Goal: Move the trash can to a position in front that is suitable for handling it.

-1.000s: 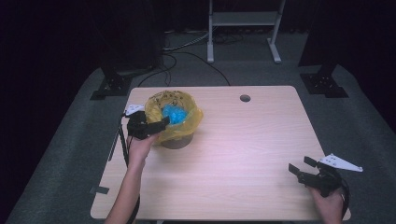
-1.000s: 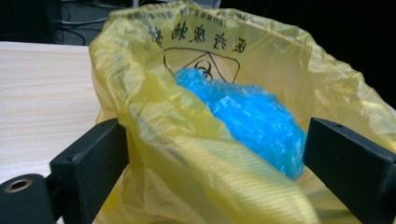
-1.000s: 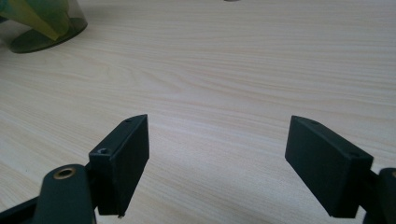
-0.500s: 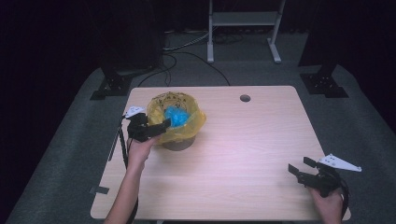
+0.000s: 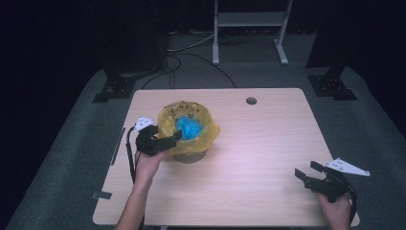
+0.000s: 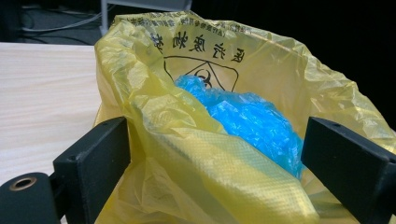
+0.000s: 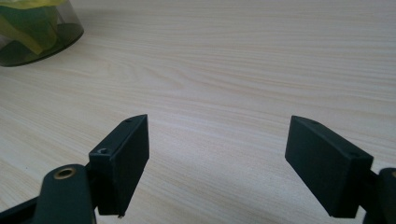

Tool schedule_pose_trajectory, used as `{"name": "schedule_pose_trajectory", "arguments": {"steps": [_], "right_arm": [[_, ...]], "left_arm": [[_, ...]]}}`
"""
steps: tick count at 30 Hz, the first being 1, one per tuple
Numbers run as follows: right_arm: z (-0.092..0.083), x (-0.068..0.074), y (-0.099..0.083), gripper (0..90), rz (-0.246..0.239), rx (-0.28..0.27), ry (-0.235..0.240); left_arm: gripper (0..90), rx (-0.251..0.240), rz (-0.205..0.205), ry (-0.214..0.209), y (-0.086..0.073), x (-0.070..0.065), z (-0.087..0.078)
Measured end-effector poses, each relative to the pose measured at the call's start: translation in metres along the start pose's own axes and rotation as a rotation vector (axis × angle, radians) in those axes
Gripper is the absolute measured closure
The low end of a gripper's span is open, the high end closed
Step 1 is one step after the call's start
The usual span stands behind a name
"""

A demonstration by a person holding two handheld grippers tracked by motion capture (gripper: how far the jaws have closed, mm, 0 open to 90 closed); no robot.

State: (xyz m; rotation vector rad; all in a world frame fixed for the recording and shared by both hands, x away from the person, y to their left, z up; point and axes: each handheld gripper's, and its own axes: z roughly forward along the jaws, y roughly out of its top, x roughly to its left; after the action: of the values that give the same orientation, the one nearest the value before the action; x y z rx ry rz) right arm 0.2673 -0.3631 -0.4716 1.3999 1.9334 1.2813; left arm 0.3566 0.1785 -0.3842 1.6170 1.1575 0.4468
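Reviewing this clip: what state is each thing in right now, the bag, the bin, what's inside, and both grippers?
yellow bag: lining the bin, mouth open, rim crumpled
bin: upright on the table
blue plastic: bunched inside the bag
left gripper: jaws open astride the bag's rim
right gripper: jaws open, empty, over bare table

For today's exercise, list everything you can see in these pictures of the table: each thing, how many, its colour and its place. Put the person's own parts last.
Round transparent bin: one, clear dark-tinted, left-centre of the table.
Yellow plastic bag with black biohazard print: one, yellow, lining the bin, its edge folded over the rim.
Crumpled blue plastic bag: one, blue, inside the yellow bag.
Light wooden table: one, pale wood, with a round cable hole near the far edge.
Dark tape strip: one, near-left table edge.
White metal stand: one, on the floor beyond the table.
Left gripper: one, black, jaws open around the yellow bag's near edge.
Right gripper: one, black, open above the bare near-right table.
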Motion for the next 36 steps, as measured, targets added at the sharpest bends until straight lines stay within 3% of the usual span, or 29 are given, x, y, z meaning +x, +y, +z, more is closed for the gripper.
{"name": "schedule_pose_trajectory", "arguments": {"steps": [23,36], "right_arm": [[-0.002,0.002,0.001,20.9,-0.005,-0.011,0.007],[-0.001,0.003,0.001,21.0,-0.008,-0.010,0.008]], "left_arm": [[5.5,-0.007,0.048,-0.068,-0.020,-0.046,-0.008],[5.4,-0.014,0.060,-0.111,-0.030,-0.065,-0.015]]}}
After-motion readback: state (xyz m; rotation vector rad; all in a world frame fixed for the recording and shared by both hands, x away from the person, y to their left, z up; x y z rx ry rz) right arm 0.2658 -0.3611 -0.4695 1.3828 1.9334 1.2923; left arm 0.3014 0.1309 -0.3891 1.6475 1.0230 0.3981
